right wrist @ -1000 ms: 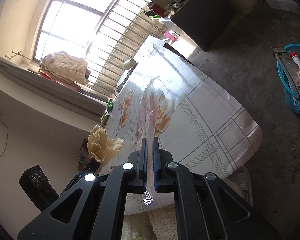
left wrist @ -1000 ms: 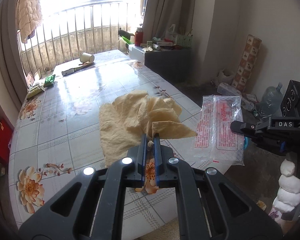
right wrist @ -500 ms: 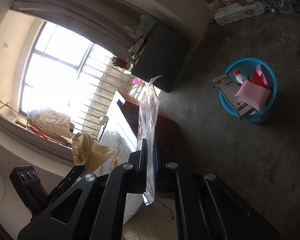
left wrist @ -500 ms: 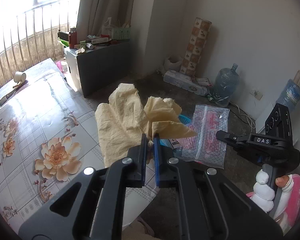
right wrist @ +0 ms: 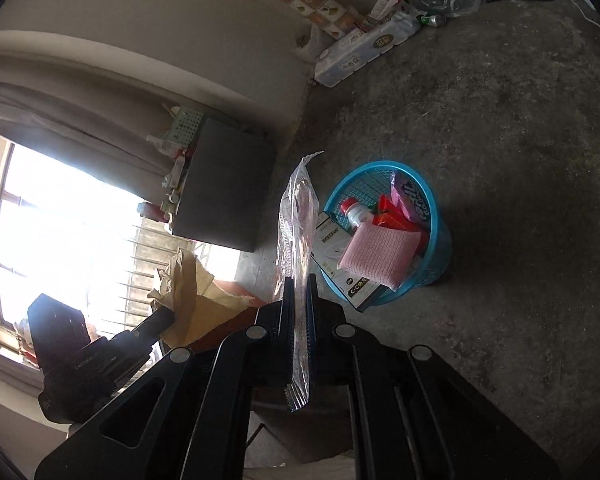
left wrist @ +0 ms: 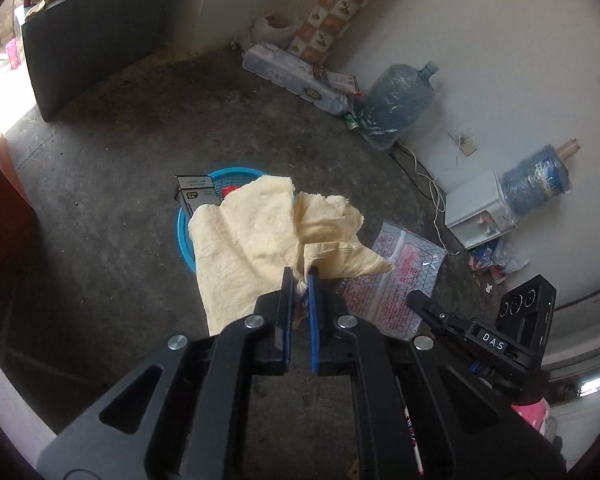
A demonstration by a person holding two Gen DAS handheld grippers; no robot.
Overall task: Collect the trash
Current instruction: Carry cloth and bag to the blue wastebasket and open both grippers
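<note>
— So where's the trash at?

— Both pieces are off the table and held in the air. The left gripper (left wrist: 300,280) is clamped on a crumpled yellow paper sheet (left wrist: 252,240), which hangs over the blue basket (right wrist: 428,248) on the concrete floor (left wrist: 100,168). The right gripper (right wrist: 298,292) is pinched shut on a clear plastic wrapper (right wrist: 296,216), held edge-on just beside the basket.

— Anything in the basket yet?

— Yes: a white box (right wrist: 336,264), a pink knitted cloth (right wrist: 380,254), a small bottle (right wrist: 356,212) and some red and pink packets.

— What's left?

— I'd say letting both pieces drop in.

— How do they look?

— The paper is soft, creased and torn-edged. The wrapper is flat and thin, printed in red; it looks empty.
</note>
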